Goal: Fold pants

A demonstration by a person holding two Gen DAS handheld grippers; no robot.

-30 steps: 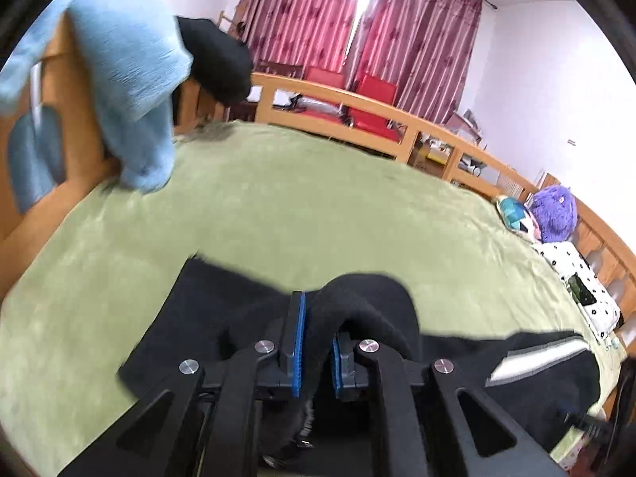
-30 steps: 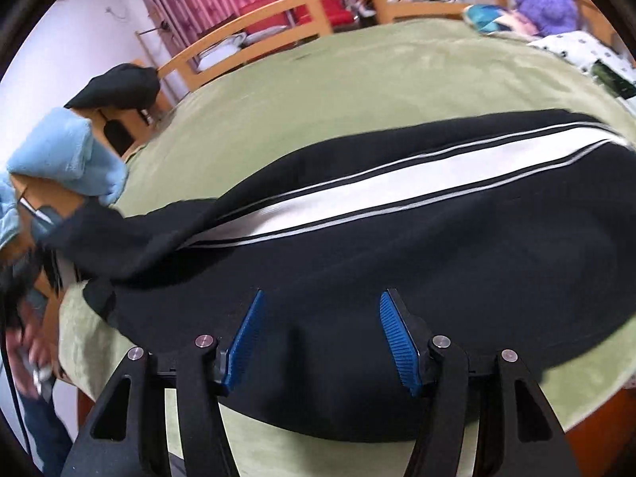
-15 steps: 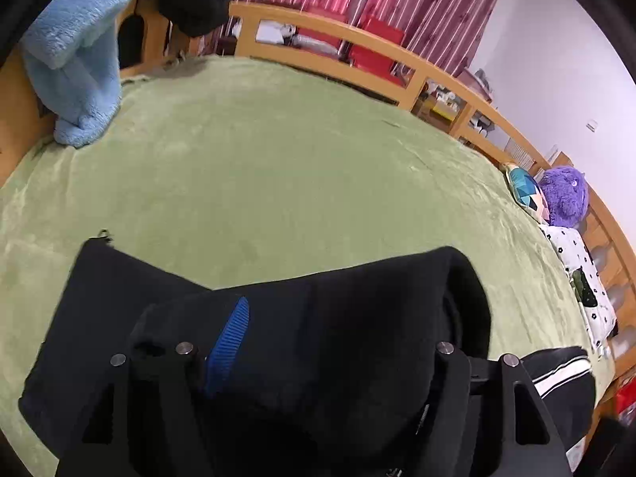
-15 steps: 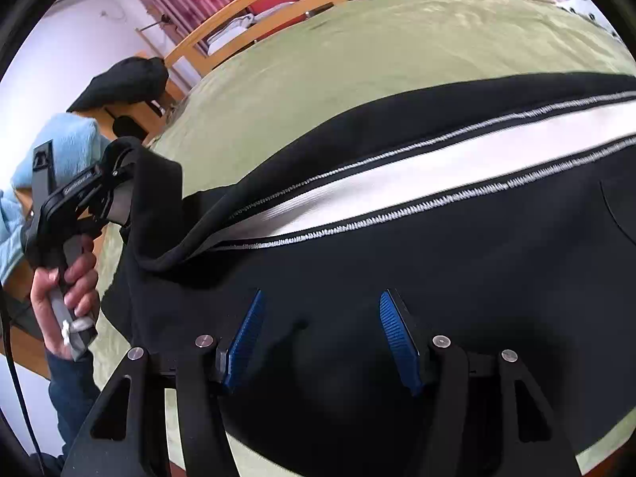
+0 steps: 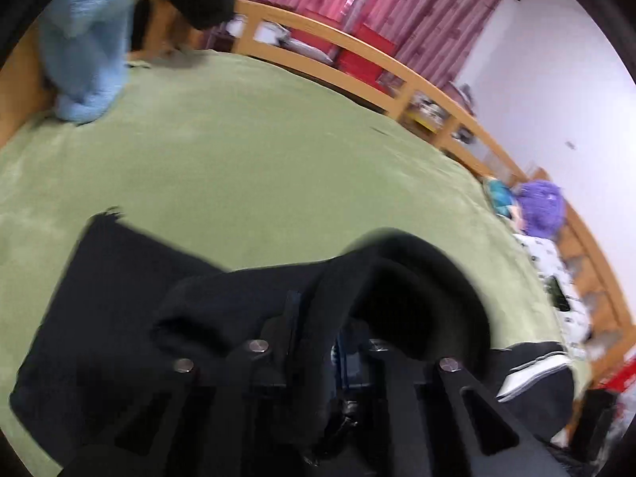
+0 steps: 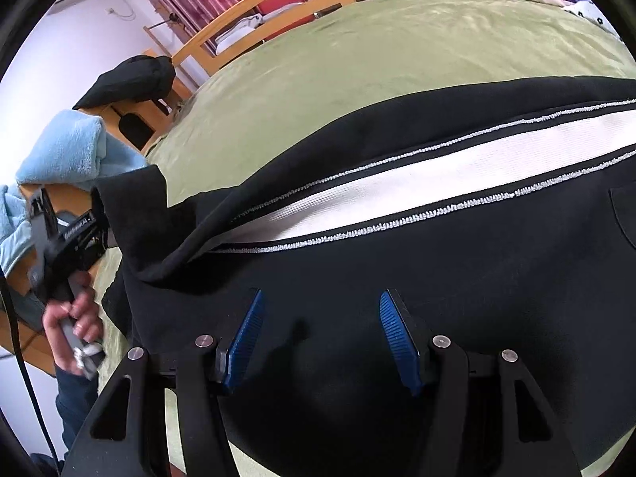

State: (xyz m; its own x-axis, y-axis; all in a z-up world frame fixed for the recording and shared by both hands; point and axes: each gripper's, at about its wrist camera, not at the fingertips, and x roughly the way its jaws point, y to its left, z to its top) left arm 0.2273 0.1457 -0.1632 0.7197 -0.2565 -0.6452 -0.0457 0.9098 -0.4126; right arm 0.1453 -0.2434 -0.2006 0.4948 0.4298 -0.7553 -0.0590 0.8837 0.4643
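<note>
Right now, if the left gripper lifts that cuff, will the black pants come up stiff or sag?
Likely floppy: the black pants bunch and droop where the left gripper pinches them. Probably they drag rather than slide on the fuzzy green blanket. The right gripper stands open above them.

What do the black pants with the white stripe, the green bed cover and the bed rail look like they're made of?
Black pants with a white side stripe: soft matte knit, probably jersey; they drape and bunch, and the stripe looks finely ribbed.
Green bed cover: short-pile plush or fleece, judging by its mottled, brushed-looking surface.
Light wooden bed rail: smooth, pale orange-tan wood, apparently varnished; grain too blurred to confirm.
</note>
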